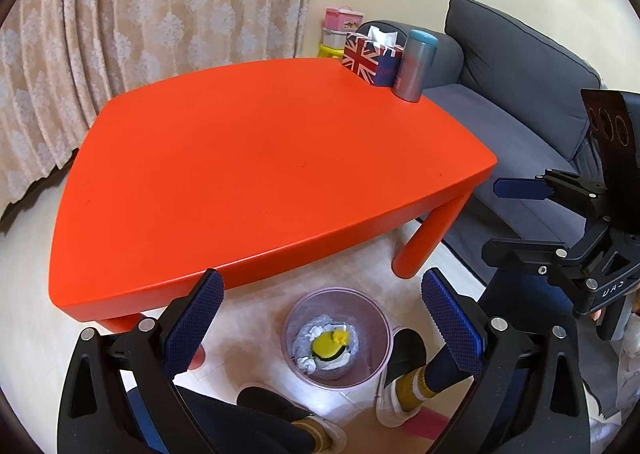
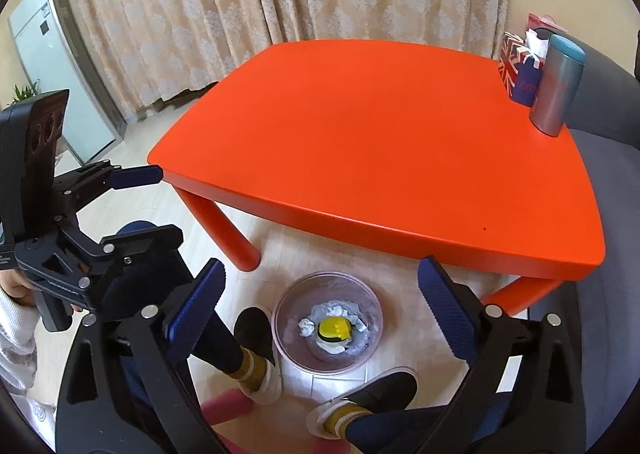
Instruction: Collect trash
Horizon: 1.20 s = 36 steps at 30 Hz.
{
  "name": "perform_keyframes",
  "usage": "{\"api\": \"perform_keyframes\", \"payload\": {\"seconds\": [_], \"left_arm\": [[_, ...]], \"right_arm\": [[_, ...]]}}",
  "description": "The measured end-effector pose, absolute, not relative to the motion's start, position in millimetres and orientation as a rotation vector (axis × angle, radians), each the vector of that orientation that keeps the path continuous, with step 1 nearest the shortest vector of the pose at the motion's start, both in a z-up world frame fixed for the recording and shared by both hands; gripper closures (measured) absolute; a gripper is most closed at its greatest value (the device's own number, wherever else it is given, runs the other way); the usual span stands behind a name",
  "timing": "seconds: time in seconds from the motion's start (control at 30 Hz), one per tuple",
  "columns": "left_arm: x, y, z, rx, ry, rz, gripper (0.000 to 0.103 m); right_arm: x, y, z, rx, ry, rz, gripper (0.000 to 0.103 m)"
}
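Below counter edge, bin sitting on floor, holding crumpled paper and yellow scrap. Left tongs and right tongs hovering above bin, both spread wide, pinching nothing; trash likely all collected.

— Anything legible from where you stand?
— Little. "UAS" on my right tongs; red script on the tissue box, maybe "Love", I can't tell for sure.
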<state>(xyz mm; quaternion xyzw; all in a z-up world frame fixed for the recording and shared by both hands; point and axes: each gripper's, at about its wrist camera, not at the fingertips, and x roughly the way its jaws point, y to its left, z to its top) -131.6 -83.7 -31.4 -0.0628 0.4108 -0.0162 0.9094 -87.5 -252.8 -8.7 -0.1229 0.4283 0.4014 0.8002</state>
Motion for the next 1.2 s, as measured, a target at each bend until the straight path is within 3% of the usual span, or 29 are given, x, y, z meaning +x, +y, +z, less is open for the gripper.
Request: {"api": "perform_keyframes", "payload": {"seconds": [0.67,1.2], "left_arm": [[-135,-83,-17,-0.117,0.834,-0.031,0.008],[-115,-50,33,-0.087,0.758,0.052,0.008]], "right_arm": [[-79,-265,8,-0.25,0.895,0.769,0.004],[-47,-262,64,-0.27,0.791,0.711,0.004]]}}
